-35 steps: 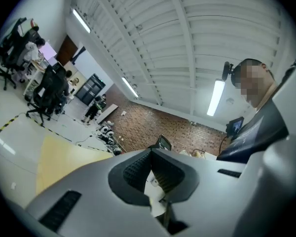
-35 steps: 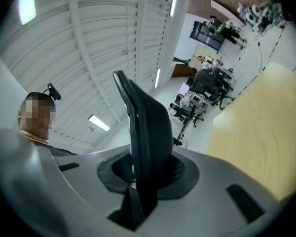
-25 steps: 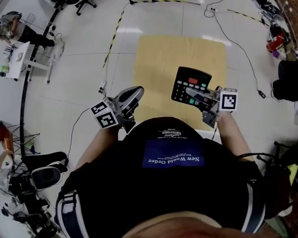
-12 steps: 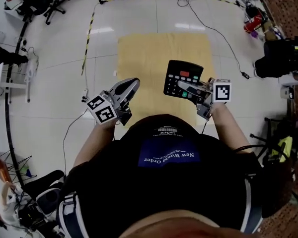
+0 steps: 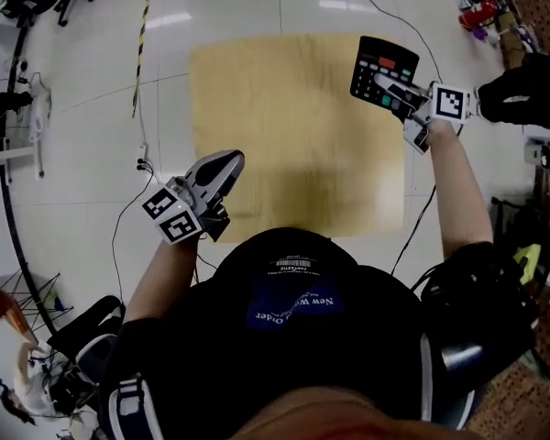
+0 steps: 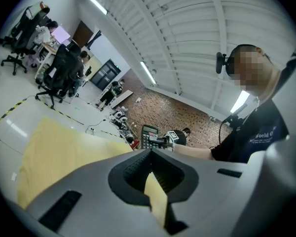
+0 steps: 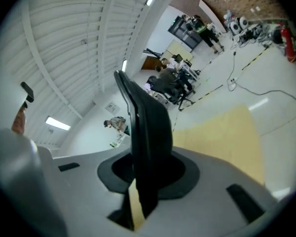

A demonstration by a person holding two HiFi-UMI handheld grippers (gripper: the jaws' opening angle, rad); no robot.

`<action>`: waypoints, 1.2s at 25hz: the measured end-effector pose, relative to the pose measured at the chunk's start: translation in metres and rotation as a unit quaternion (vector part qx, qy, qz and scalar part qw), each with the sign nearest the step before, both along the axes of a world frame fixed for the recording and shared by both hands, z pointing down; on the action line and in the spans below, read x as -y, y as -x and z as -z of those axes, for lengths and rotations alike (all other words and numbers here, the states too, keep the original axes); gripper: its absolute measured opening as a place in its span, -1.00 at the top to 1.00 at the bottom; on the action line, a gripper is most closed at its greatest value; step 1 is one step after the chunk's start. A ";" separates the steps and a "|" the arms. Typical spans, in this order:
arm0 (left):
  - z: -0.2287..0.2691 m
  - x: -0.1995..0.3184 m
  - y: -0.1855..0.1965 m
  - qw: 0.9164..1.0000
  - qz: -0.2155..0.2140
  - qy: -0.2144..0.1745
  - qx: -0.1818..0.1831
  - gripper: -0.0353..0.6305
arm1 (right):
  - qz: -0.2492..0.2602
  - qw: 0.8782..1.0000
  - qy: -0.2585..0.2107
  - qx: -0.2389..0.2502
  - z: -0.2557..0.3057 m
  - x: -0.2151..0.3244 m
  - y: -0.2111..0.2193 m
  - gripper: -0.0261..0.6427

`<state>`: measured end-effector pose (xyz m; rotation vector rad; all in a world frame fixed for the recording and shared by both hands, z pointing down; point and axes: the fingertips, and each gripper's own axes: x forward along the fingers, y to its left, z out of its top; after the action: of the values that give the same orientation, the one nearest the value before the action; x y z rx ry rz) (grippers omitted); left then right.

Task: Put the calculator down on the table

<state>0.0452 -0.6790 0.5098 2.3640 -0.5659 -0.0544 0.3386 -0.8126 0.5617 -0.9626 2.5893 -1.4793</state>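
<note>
The black calculator (image 5: 383, 66), with a red key and several green ones, hangs over the far right corner of the light wooden table (image 5: 284, 126). My right gripper (image 5: 401, 97) is shut on its near edge. In the right gripper view the calculator (image 7: 145, 127) is a dark slab standing edge-on between the jaws of my right gripper (image 7: 140, 181). My left gripper (image 5: 213, 174) hovers by the table's near left edge, shut, with nothing in it. In the left gripper view my left gripper (image 6: 151, 151) shows its tips meeting, and the calculator (image 6: 148, 135) is far off to the right.
White tiled floor surrounds the table. Cables (image 5: 412, 26) trail across it, and yellow-black tape (image 5: 139, 44) runs at the left. A red object (image 5: 478, 13) and a black bag (image 5: 527, 90) lie at the right. Office chairs (image 6: 59, 75) and people stand further off.
My right gripper has swung out with the calculator, away from my body to the table's far right corner. The left gripper has sunk a little toward the near left edge.
</note>
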 end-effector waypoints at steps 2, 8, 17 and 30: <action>-0.013 -0.006 -0.004 1.000 -0.003 0.016 0.002 0.87 | -0.016 0.999 0.030 -0.036 -0.033 0.030 -0.034 0.71; -0.041 -0.018 -0.019 0.998 -0.014 0.062 -0.002 0.87 | 0.025 0.991 0.093 -0.088 -0.105 0.080 -0.073 0.71; -0.063 -0.019 -0.027 0.996 -0.010 0.085 -0.023 0.87 | 0.059 0.978 0.143 -0.141 -0.162 0.101 -0.070 0.71; -0.070 -0.029 -0.019 0.995 -0.007 0.100 -0.027 0.87 | 0.029 0.951 0.140 -0.276 -0.165 0.105 -0.081 0.36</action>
<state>0.0644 -0.6504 0.5800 2.1655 -0.5039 -0.0535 0.4201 -0.9173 0.7272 -1.5417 2.8198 -1.8555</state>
